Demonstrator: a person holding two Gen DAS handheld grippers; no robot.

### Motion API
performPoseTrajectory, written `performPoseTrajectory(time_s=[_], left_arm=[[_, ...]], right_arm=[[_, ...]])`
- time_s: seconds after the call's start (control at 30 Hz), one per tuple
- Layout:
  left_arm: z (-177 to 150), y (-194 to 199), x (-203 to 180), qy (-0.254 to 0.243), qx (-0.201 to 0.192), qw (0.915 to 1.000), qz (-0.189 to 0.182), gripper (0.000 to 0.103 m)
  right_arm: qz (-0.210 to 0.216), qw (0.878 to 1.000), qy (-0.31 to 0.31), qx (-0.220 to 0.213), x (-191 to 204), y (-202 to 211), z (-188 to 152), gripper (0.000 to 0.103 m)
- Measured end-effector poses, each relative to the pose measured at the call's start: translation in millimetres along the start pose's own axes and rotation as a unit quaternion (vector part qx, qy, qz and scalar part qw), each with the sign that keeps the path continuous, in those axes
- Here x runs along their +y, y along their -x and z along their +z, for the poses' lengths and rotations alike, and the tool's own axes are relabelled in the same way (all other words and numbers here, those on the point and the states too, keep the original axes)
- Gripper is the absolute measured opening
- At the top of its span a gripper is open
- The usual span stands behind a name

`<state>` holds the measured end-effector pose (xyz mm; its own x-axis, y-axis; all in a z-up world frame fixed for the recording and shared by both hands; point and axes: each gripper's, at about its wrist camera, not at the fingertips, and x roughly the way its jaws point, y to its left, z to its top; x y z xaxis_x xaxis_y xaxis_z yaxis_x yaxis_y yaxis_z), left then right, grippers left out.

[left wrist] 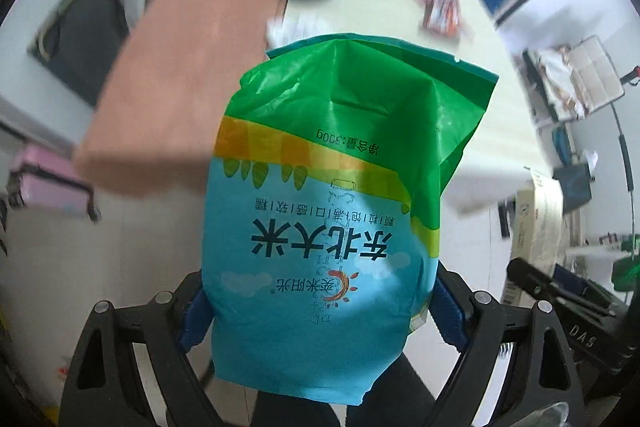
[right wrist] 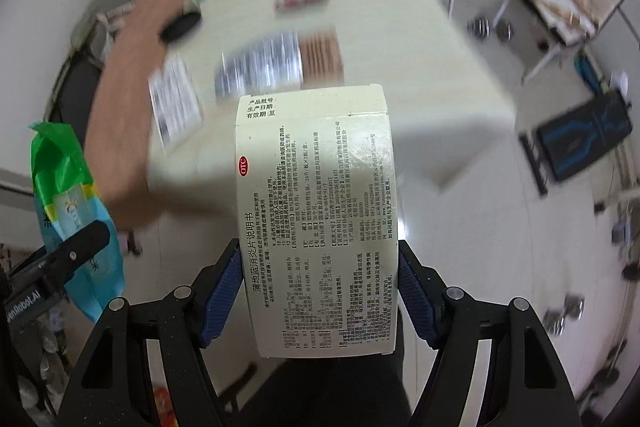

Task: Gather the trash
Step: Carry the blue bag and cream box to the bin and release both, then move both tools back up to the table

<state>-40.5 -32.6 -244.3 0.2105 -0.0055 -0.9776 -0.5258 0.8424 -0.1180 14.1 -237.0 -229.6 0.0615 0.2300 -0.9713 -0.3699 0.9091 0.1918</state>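
The left gripper (left wrist: 320, 311) clamps a crumpled blue-and-green plastic rice bag (left wrist: 332, 195); the right gripper (right wrist: 320, 291) clamps a cream printed cardboard medicine box (right wrist: 320, 219). Both are lifted off the pale counter (right wrist: 392, 39), where several wrappers and boxes remain uncollected.

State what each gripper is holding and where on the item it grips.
Left gripper clamps the rice bag across its lower sides. Right gripper clamps the medicine box by its long side edges, near end.

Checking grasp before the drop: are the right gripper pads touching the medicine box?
Touching. The right wrist view shows both blue pads pressed against the sides of the medicine box, no gap, held by the right gripper.
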Motion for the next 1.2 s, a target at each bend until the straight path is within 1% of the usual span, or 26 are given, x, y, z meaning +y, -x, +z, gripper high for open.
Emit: performPoseTrajectory(time_s=[0.07, 0.13, 0.2, 0.27, 0.3, 0.37, 0.43, 0.47, 0.5, 0.57, 0.6, 0.67, 0.7, 0.77, 0.8, 0.83, 0.9, 0.93, 0.97, 1.07, 1.2], left_arm=[[-19.2, -27.7, 8.6, 0.007, 0.029, 0.9995, -0.005, 0.089], [-35.7, -61.4, 18.3, 0.019, 0.055, 0.9983, -0.010, 0.089], [-49.8, -103.3, 28.4, 0.029, 0.079, 0.9964, -0.014, 0.089], [-55.9, -142.2, 38.5, 0.037, 0.095, 0.9945, -0.023, 0.089], [-60.0, -170.1, 44.5, 0.042, 0.111, 0.9925, -0.030, 0.089], [-65.4, -214.6, 57.0, 0.056, 0.133, 0.9883, -0.049, 0.089], [-68.5, -259.6, 69.0, 0.072, 0.153, 0.9834, -0.066, 0.092], [-69.8, -284.4, 76.2, 0.077, 0.161, 0.9816, -0.068, 0.096], [-71.0, -303.2, 82.2, 0.079, 0.166, 0.9806, -0.066, 0.098], [-73.5, -333.6, 93.9, 0.087, 0.172, 0.9788, -0.068, 0.101], [-74.9, -348.2, 100.2, 0.089, 0.174, 0.9787, -0.062, 0.102], [-76.7, -367.9, 110.5, 0.091, 0.173, 0.9792, -0.053, 0.102], [-79.0, -372.3, 112.7, 0.089, 0.172, 0.9801, -0.045, 0.102], [-80.5, -380.3, 119.4, 0.082, 0.166, 0.9824, -0.024, 0.102], [-81.7, -380.6, 121.6, 0.077, 0.160, 0.9840, -0.012, 0.102], [-83.3, -379.0, 121.9, 0.072, 0.153, 0.9856, -0.001, 0.102], [-88.1, -373.0, 125.5, 0.053, 0.134, 0.9889, 0.036, 0.102], [-83.7, -371.0, 118.9, 0.046, 0.131, 0.9891, 0.051, 0.102], [-86.2, -367.4, 120.3, 0.038, 0.129, 0.9888, 0.066, 0.102], [-93.5, -357.7, 122.8, 0.033, 0.126, 0.9883, 0.079, 0.102], [-95.5, -346.1, 112.8, 0.034, 0.127, 0.9870, 0.092, 0.102]], right_arm=[[0.000, 1.000, -0.005, 0.029, -5.7, -24.7, -24.0, 0.074], [0.007, 0.998, -0.015, 0.063, -12.7, -59.0, -48.7, 0.074], [0.007, 0.996, -0.019, 0.090, -18.3, -98.9, -69.8, 0.074], [0.013, 0.994, -0.023, 0.109, -23.9, -133.3, -82.7, 0.074], [0.013, 0.992, -0.026, 0.120, -27.5, -159.1, -89.7, 0.074], [0.020, 0.991, -0.030, 0.132, -31.0, -197.2, -95.6, 0.074], [0.025, 0.989, -0.036, 0.144, -36.4, -244.2, -100.9, 0.074], [0.028, 0.988, -0.039, 0.148, -37.6, -259.8, -102.2, 0.074], [0.030, 0.987, -0.041, 0.155, -39.6, -285.0, -104.3, 0.075], [0.039, 0.985, -0.044, 0.164, -39.5, -319.0, -105.8, 0.075], [0.046, 0.983, -0.042, 0.171, -39.5, -341.7, -107.5, 0.075], [0.056, 0.982, -0.043, 0.177, -40.3, -370.6, -110.1, 0.075], [0.060, 0.981, -0.042, 0.177, -39.5, -385.0, -110.9, 0.076], [0.050, 0.982, -0.030, 0.178, -33.4, -413.0, -108.8, 0.090], [0.047, 0.983, -0.028, 0.176, -32.0, -419.3, -110.0, 0.101], [0.039, 0.984, -0.023, 0.174, -31.8, -425.6, -111.8, 0.102], [0.013, 0.986, -0.012, 0.167, -33.3, -431.2, -114.6, 0.102], [0.001, 0.987, -0.009, 0.163, -33.9, -429.9, -116.9, 0.103], [-0.009, 0.987, -0.005, 0.161, -35.0, -427.5, -114.9, 0.103], [-0.037, 0.987, 0.005, 0.154, -32.8, -417.6, -114.6, 0.103], [-0.050, 0.988, 0.003, 0.144, -36.8, -401.9, -105.7, 0.103]])
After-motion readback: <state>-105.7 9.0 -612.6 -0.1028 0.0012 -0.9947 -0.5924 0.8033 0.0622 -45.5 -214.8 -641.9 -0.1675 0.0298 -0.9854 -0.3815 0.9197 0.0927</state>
